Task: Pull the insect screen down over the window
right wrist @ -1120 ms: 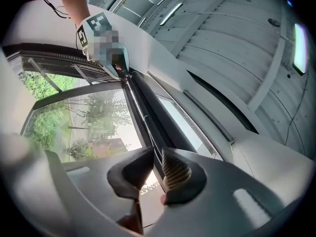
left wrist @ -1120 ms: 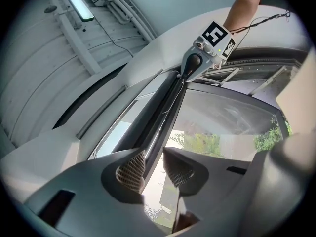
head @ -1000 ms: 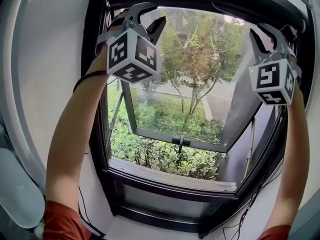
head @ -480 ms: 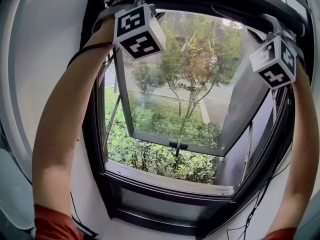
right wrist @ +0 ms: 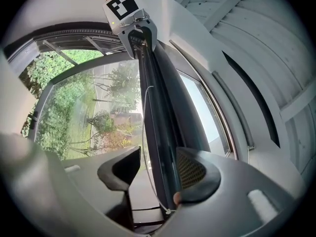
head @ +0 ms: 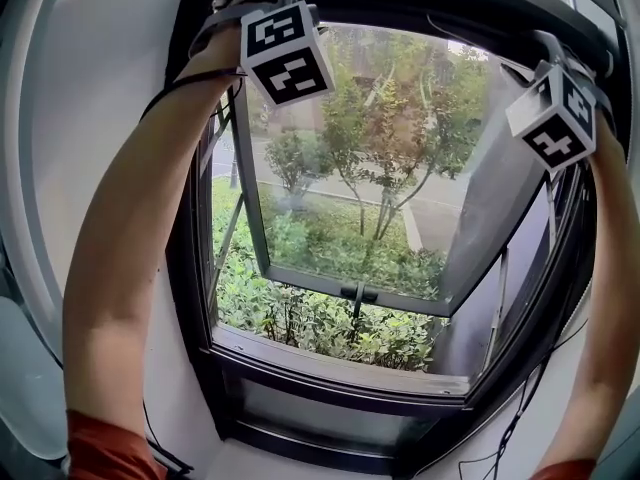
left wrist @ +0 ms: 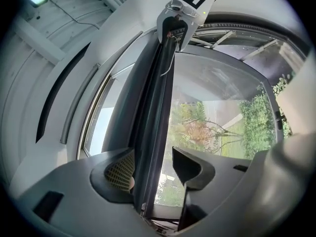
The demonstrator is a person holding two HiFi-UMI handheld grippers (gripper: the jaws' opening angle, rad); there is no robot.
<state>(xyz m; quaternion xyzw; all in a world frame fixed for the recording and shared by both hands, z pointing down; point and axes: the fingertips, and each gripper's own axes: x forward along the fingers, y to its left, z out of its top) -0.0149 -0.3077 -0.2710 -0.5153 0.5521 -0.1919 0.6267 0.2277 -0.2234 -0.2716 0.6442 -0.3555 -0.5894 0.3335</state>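
Observation:
The insect screen is rolled up in a dark bar (head: 420,0) along the top of the window frame. Both my grippers are raised to it, arms stretched up. In the head view only their marker cubes show, the left cube (head: 288,53) and the right cube (head: 556,118). The bar (left wrist: 153,132) runs between the jaws of my left gripper (left wrist: 155,166), close to the left pad (left wrist: 121,171). My right gripper (right wrist: 157,171) also straddles the bar (right wrist: 160,132), which lies by its right pad (right wrist: 193,172). Both pairs of jaws are opening, and neither is pressing on the bar.
The window sash (head: 350,278) is tilted open outward over shrubs and trees. A thin pull cord (right wrist: 143,147) hangs beside the bar. The sill (head: 340,360) lies far below, cables (head: 505,423) dangle at the lower right, and a white wall (head: 90,118) flanks the left.
Both grippers have risen from just under the frame's top to the screen bar. Their jaws, seen below it before, now sit on either side of it.

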